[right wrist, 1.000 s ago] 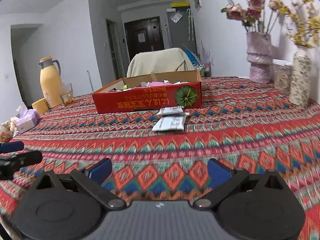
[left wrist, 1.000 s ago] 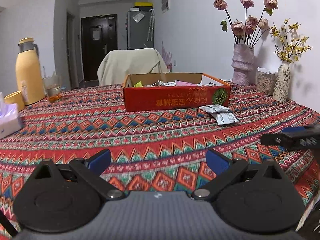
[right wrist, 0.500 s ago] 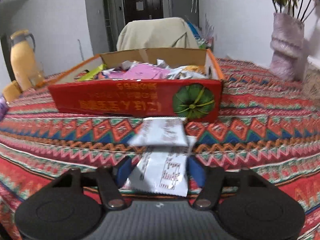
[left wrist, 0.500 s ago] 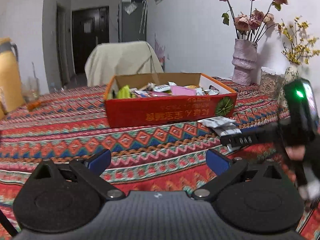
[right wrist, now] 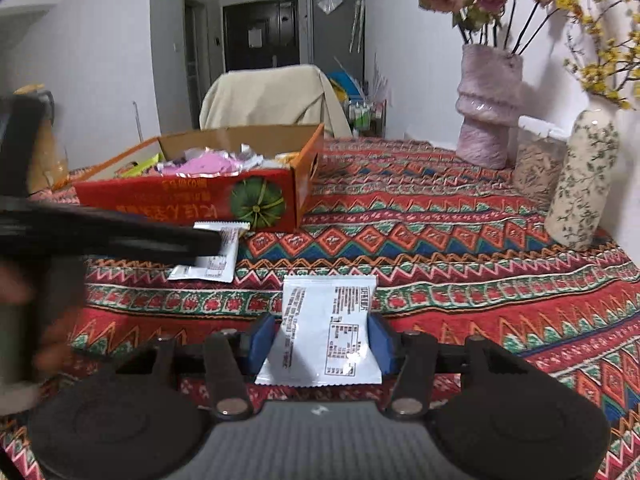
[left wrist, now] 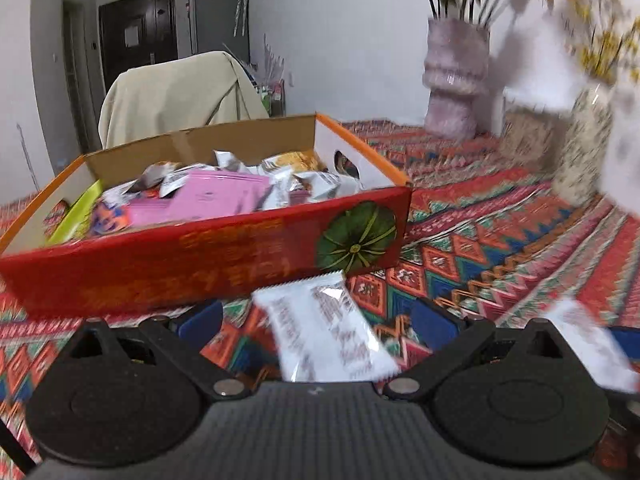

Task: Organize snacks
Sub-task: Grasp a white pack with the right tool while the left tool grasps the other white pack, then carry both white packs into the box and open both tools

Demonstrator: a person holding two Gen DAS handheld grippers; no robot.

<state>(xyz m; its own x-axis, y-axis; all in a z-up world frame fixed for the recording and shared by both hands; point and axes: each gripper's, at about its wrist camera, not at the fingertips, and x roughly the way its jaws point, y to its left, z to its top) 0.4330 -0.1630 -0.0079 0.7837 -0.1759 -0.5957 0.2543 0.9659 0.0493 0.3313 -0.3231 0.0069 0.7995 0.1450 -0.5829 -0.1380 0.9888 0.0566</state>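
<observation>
1. A white snack packet (right wrist: pixel 326 332) lies between the blue pads of the right tongs (right wrist: pixel 322 344), whose jaws are closing on its edges, low over the patterned counter (right wrist: pixel 460 280).
2. The left tongs (left wrist: pixel 316 320) hang spread wide around a second packet (left wrist: pixel 324 328), not gripping.
3. Best practice: seat both grips before lifting into the red snack box (right wrist: pixel 192 196), just beyond.

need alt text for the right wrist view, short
The right tongs are closing on a white snack packet above a red patterned tablecloth. Beyond it, a second white packet lies in front of a red cardboard box full of snacks, with the left tongs reaching over it. Two flower vases stand at right.
</observation>
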